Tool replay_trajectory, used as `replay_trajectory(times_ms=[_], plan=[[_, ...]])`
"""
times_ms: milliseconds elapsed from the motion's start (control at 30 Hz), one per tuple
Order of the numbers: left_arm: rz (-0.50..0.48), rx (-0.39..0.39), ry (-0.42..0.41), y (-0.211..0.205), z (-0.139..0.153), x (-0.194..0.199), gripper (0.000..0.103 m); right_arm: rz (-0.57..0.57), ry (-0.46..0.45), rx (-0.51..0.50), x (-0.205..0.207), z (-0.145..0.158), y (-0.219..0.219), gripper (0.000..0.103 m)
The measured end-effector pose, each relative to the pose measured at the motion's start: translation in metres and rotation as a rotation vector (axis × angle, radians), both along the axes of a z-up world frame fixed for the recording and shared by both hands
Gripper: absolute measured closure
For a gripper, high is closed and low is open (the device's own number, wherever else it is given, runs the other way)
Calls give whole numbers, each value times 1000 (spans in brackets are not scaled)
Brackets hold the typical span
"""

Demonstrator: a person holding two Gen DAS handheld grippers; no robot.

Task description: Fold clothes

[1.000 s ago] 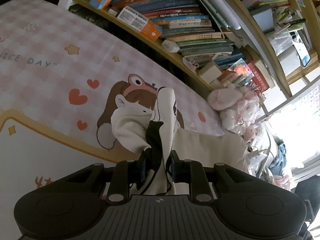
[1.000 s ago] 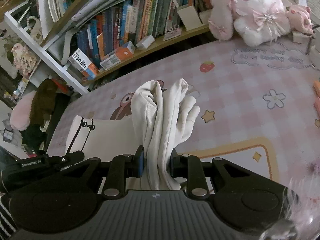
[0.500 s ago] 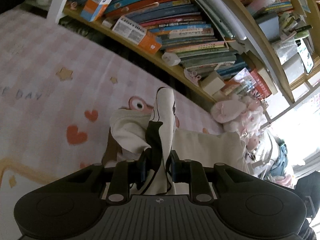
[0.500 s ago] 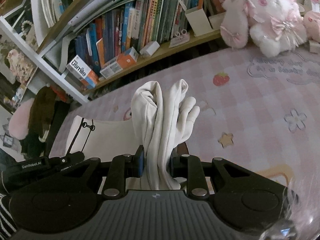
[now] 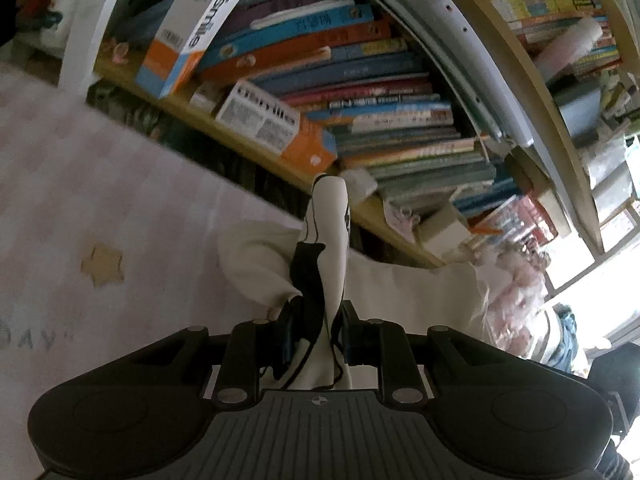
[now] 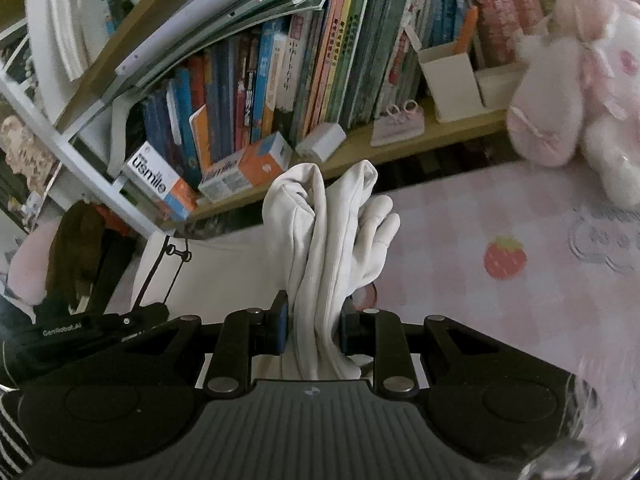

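A cream-white garment with black line print (image 5: 328,240) is held between both grippers above a pink checked mat (image 5: 100,200). My left gripper (image 5: 316,332) is shut on a bunched edge that carries the black print. My right gripper (image 6: 314,324) is shut on a thick ribbed bunch of the same garment (image 6: 328,240), which stands up past the fingers. The rest of the cloth (image 6: 216,276) stretches flat to the left toward the left gripper's black body (image 6: 100,324). Both pairs of fingertips are hidden by fabric.
A wooden bookshelf (image 6: 360,148) packed with books and boxes runs along the mat's far edge. Pink plush toys (image 6: 580,100) sit at the right on the mat (image 6: 520,300). A white shelf post (image 5: 88,20) stands at the left.
Both grippers have moved forward toward the bookshelf, carrying the garment; the shelf now looms larger and less of the mat shows. Both grips are unchanged.
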State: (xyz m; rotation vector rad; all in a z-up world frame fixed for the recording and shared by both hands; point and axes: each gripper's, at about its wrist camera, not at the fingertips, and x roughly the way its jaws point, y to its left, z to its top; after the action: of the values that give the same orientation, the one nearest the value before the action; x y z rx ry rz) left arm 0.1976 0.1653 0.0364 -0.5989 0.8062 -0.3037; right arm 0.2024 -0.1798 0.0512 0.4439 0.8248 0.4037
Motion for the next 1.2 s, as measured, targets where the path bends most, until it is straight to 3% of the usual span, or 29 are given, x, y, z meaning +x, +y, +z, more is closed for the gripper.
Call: replay_trajectory(times_ms=[367, 700, 867, 933, 1100, 1200], plan=[[-5, 5, -8, 4, -16, 52, 83, -30, 7, 28, 47, -20, 4, 81], [-22, 6, -31, 1, -29, 73, 83, -38, -15, 27, 70, -28, 4, 81], [-9, 23, -1, 4, -45, 80, 83, -44, -4, 31, 77, -42, 4, 81], [-7, 64, 26, 4, -55, 81, 82, -57, 30, 19, 81, -54, 4, 81], [24, 63, 67, 9, -66, 83, 74, -119, 101, 94, 85, -75, -9, 76], [44, 125, 68, 5, -60, 80, 61, -145, 108, 86, 82, -72, -9, 66]])
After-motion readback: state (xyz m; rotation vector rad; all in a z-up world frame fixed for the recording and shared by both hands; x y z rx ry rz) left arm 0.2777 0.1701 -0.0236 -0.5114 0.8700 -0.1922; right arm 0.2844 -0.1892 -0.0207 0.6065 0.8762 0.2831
